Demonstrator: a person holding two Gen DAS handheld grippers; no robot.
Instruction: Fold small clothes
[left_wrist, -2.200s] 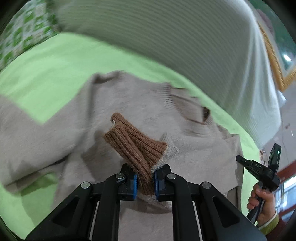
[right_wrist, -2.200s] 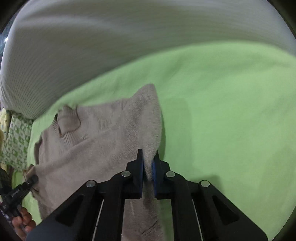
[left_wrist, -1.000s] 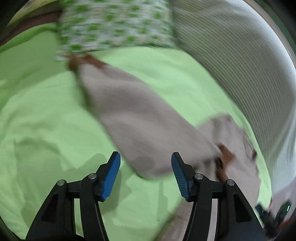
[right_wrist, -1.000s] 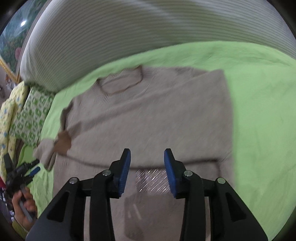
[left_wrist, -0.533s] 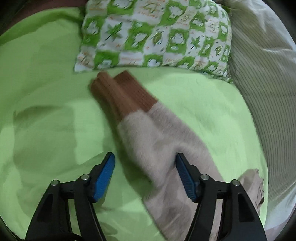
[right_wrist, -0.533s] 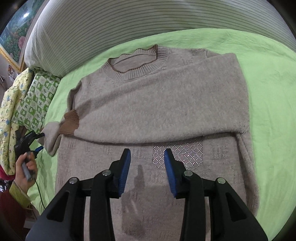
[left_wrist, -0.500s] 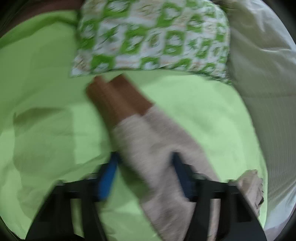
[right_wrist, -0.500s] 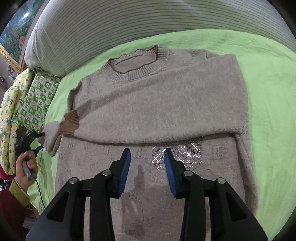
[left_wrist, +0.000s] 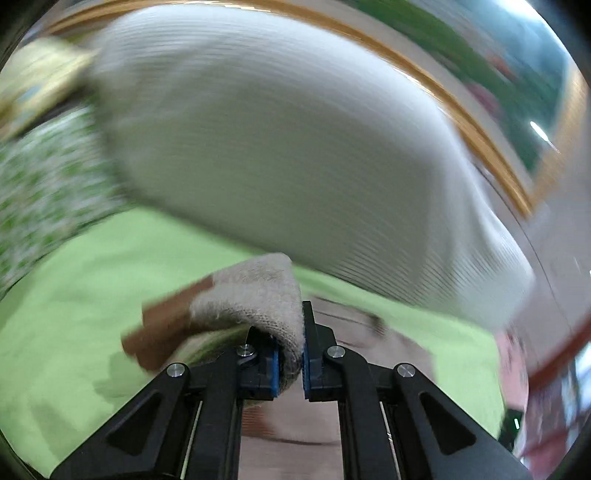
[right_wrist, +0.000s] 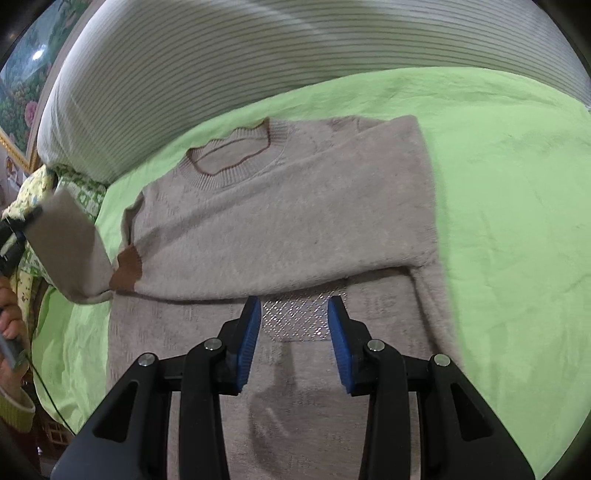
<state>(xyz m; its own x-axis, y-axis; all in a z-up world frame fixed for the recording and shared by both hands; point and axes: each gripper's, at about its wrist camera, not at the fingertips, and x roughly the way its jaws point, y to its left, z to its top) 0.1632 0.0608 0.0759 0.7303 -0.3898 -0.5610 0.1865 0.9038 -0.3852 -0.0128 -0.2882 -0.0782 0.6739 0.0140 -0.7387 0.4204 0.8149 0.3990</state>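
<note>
I am looking at one beige sweater (right_wrist: 295, 221) lying spread on the green sheet (right_wrist: 517, 221), its neck toward the far side and its hem toward me. One of its two sleeves is lying folded across the chest, its brown cuff (right_wrist: 127, 273) sitting at the left edge of the body. A single sparkly diamond-patterned patch (right_wrist: 295, 317) is showing just below that folded sleeve.

My left gripper (left_wrist: 290, 354) is clamping the other sleeve (left_wrist: 258, 299) between its two blue pads, and the sleeve's brown cuff (left_wrist: 162, 332) is hanging off to the left of the jaws. In the right wrist view this lifted sleeve (right_wrist: 68, 243) is rising at the far left, above the sheet, with the person's hand (right_wrist: 9, 317) holding the handle below it.

My right gripper (right_wrist: 295, 336) is hovering over the sweater's middle with its two jaws standing moderately apart, gripping nothing, the patch showing between them.

Beyond the sweater one large striped white pillow (right_wrist: 258, 55) is lying along the far edge, and one green-patterned pillow (left_wrist: 40, 192) is sitting at the left.
</note>
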